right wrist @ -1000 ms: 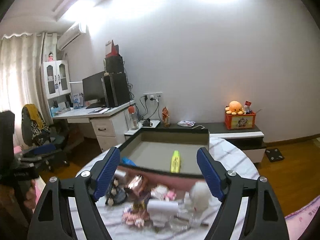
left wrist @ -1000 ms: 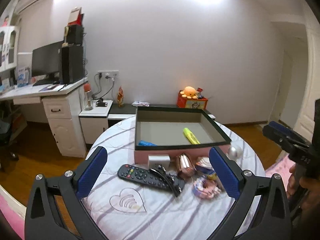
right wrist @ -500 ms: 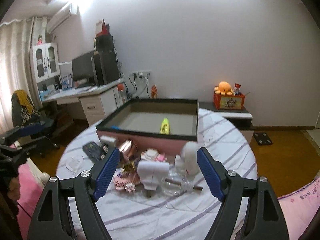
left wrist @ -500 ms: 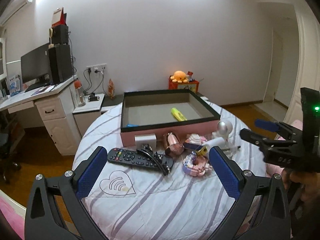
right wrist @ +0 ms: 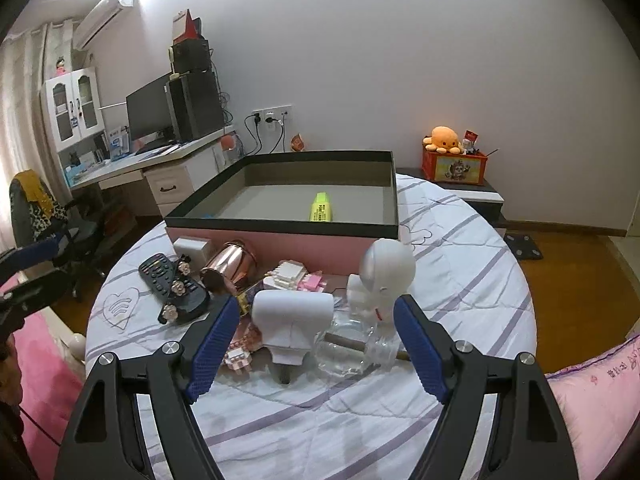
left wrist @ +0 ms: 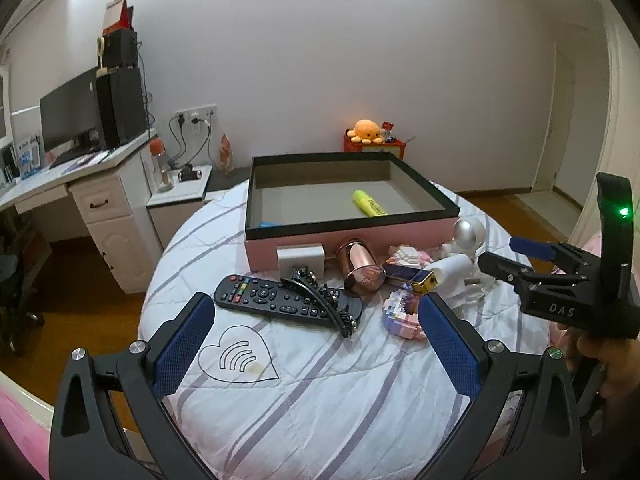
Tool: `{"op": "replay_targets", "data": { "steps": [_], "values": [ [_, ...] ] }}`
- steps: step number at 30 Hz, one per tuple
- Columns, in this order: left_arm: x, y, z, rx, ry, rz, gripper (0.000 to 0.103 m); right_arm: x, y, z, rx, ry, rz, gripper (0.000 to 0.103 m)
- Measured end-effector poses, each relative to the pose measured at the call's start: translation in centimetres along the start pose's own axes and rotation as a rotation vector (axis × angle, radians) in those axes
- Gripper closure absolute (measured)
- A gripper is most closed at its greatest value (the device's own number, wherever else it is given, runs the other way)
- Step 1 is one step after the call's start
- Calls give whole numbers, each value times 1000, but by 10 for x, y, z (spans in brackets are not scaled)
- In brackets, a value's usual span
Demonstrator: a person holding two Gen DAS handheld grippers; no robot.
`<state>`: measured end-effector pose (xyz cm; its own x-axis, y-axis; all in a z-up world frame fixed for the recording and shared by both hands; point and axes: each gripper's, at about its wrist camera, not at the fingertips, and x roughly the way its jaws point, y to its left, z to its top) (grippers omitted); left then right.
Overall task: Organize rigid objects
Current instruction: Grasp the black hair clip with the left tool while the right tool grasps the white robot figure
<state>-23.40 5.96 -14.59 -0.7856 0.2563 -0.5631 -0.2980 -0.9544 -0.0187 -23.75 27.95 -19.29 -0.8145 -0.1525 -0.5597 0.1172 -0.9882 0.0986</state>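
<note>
Both grippers wide open, empty. Right gripper [right wrist: 314, 334] poised low over near end of clutter, white hair-dryer-shaped item [right wrist: 293, 322] between its fingers but untouched; white astronaut figure [right wrist: 382, 276] and clear glass piece [right wrist: 352, 346] just beside. Left gripper [left wrist: 314, 338] hovers above bare cloth, remote [left wrist: 280, 300] with black hair clip [left wrist: 320, 294] just ahead. Pink box [left wrist: 352, 208] behind pile, holding yellow highlighter [left wrist: 369, 203].

Step, likely: approach for pick. Next: lower, centre on one item, close, avoid nudging neighbours.

blue item [left wrist: 267, 224] mostly hidden behind box wall [left wrist: 348, 226] — highlighter [left wrist: 369, 203] label print too small to read
</note>
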Motion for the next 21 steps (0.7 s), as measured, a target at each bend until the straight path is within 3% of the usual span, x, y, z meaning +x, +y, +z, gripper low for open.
{"op": "replay_targets", "data": {
  "steps": [12, 18, 19, 20, 21],
  "values": [
    [54, 2, -11, -27, 126, 22, 0, 32, -40, 8, 101, 33, -66, 22],
    [77, 3, -15, -42, 177, 48, 0, 63, -50, 16, 124, 71, -29, 22],
    [80, 3, -16, -43, 185, 52, 0, 69, -50, 16, 129, 80, -2, 25],
    [84, 3, -17, -43, 193, 59, 0, 74, -51, 16, 130, 96, 23, 40],
    [86, 3, -17, -44, 197, 63, 0, 77, -51, 15, 132, 110, 34, 47]
  ]
}}
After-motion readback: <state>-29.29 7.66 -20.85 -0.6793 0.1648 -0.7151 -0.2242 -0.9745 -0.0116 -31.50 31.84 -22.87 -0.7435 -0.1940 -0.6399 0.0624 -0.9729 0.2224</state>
